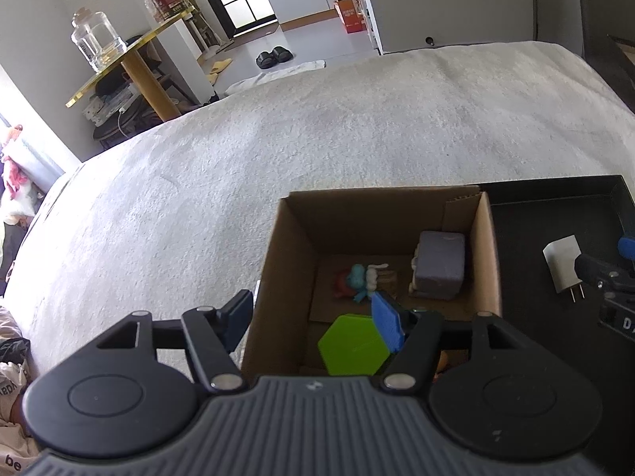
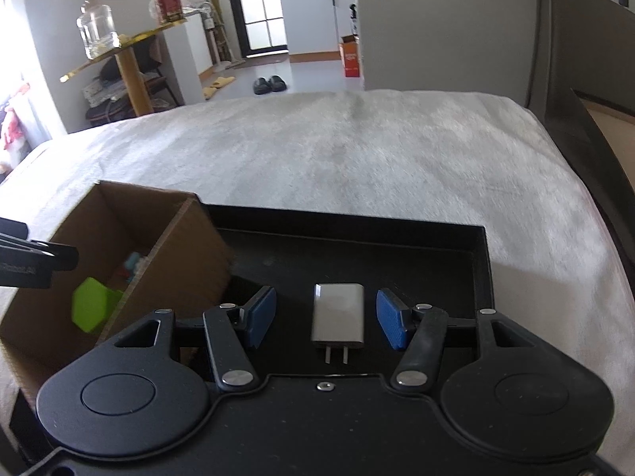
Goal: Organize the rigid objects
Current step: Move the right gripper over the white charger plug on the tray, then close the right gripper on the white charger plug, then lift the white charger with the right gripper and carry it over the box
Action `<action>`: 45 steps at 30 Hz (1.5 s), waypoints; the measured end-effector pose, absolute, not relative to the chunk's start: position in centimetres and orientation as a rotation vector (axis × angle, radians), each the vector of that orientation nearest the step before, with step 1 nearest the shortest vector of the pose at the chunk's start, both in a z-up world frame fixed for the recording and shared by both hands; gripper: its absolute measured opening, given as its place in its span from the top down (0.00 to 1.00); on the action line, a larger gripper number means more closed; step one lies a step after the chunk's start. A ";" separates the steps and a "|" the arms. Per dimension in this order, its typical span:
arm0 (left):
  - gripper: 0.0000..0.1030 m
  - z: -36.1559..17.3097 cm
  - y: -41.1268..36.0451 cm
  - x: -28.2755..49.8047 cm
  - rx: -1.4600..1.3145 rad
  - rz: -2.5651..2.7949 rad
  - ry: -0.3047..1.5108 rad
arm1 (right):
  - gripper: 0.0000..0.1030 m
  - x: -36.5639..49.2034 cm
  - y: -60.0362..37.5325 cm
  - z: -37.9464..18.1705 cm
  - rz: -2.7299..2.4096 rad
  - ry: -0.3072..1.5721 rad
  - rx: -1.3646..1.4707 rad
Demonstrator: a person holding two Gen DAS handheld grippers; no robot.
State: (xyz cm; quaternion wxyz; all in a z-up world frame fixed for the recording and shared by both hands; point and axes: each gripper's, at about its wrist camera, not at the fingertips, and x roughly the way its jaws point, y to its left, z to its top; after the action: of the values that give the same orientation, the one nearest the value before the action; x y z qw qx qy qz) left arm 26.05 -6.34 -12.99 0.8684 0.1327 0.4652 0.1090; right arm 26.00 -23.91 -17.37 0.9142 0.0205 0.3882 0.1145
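The right gripper (image 2: 325,323) hangs over the black tray (image 2: 482,261), fingers spread wide, with the white charger (image 2: 338,315) lying flat between its blue pads (image 2: 391,323), touching neither, prongs pointing back toward the gripper. The left gripper (image 1: 313,317) is also released, straddling the near-left wall of the cardboard box (image 1: 274,261), which stands just left of the tray. Inside the box lie a green hexagon (image 1: 353,347), a grey block (image 1: 440,263) and a small colourful figure (image 1: 359,279). No writing on the charger is legible.
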 end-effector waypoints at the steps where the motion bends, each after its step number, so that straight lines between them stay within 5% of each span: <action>1: 0.37 -13.1 -6.5 26.2 0.281 0.229 0.977 | 0.45 26.0 -24.0 -17.7 0.231 0.802 0.044; 20: 0.37 -14.4 -8.0 27.5 0.334 0.234 1.000 | 0.47 27.7 -23.7 -21.3 0.211 0.878 0.056; 23: 0.37 -14.5 -7.9 27.5 0.339 0.235 1.003 | 0.63 28.0 -23.2 -21.9 0.213 0.899 0.035; 25: 0.37 -14.5 -7.7 27.5 0.331 0.238 1.007 | 0.64 27.9 -22.9 -22.2 0.214 0.908 0.008; 45: 0.37 -10.9 -5.3 24.8 0.306 0.254 0.951 | 0.65 25.9 -22.6 -17.0 0.223 0.799 -0.033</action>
State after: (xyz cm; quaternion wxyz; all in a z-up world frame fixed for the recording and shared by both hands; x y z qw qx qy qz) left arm 24.78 -5.31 -10.87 0.8700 0.1462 0.4548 0.1216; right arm 25.86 -22.60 -17.03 0.9150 -0.0162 0.3883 0.1082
